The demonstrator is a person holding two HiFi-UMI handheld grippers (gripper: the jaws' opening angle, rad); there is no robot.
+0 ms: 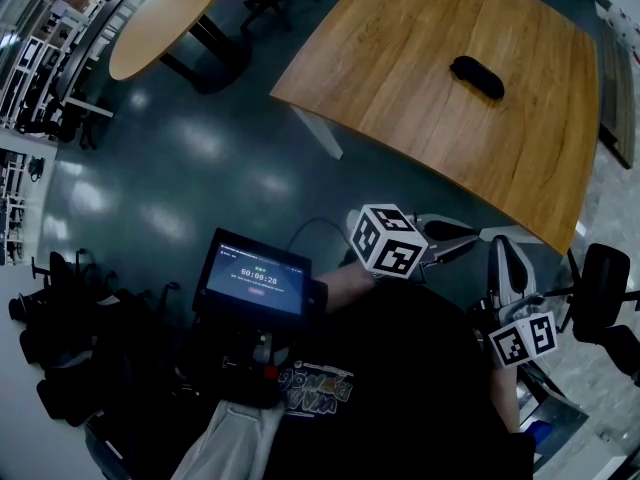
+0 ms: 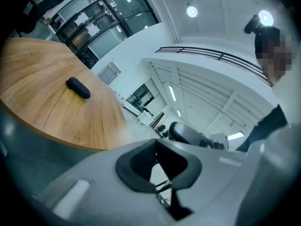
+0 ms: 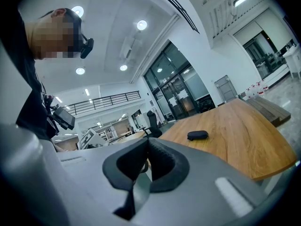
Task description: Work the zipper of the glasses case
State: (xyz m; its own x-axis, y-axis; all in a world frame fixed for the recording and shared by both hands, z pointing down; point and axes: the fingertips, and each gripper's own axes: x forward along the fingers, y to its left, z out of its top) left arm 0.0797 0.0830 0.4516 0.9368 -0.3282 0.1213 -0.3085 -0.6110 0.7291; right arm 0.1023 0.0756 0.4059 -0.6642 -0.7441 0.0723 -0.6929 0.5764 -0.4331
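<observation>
The black glasses case [image 1: 477,77] lies flat and alone on the wooden table [image 1: 400,98], toward the side of the top farther from the person, with bare wood all round it. That placement looks deliberate: it leaves room for a gripper to come in from either side. Both grippers are held off the table's near edge, close to the person's body and well apart from the case, so nothing on the table is being touched. The left gripper [image 2: 157,166] has its dark pads pressed together with nothing between them. It looks over the table's rim from the case's left, so the case shows small across the wood. The right gripper [image 3: 146,166] is likewise closed and empty, aimed roughly level across the tabletop toward the case. This reads as a waiting pose before any work begins. One claw would probably need to pin the case to the table while the other takes the zipper pull. From here the case is too small to show the pull or whether the zipper is done up.
</observation>
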